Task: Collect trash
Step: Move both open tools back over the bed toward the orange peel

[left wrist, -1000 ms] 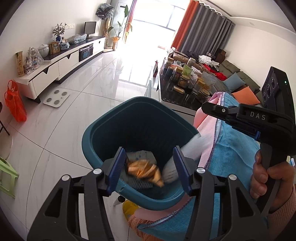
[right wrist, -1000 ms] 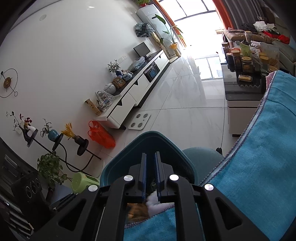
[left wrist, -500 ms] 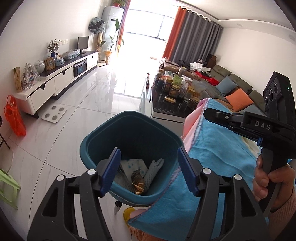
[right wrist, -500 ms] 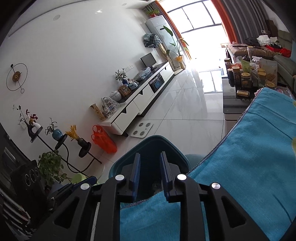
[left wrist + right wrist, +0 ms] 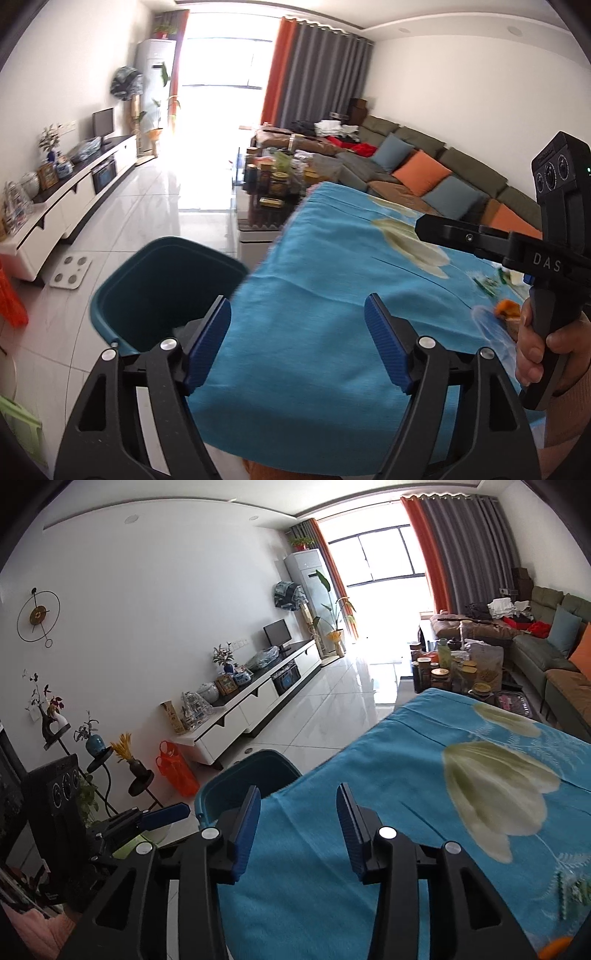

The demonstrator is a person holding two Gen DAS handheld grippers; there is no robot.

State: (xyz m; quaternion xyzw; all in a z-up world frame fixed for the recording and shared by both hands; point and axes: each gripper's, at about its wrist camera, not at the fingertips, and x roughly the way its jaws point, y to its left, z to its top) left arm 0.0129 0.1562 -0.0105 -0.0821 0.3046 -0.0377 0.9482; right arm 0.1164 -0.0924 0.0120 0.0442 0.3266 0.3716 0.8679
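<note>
My left gripper is spread wide with nothing between its blue pads, over the blue floral tablecloth. My right gripper gapes likewise. Left of both, the teal bin stands beside the table edge, its contents hidden. Orange scraps lie blurred beyond my right hand.

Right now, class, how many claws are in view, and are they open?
2. The left claw is open above the blue cloth, beside the teal bin; the right claw is open over the same cloth. Both are empty.
</note>
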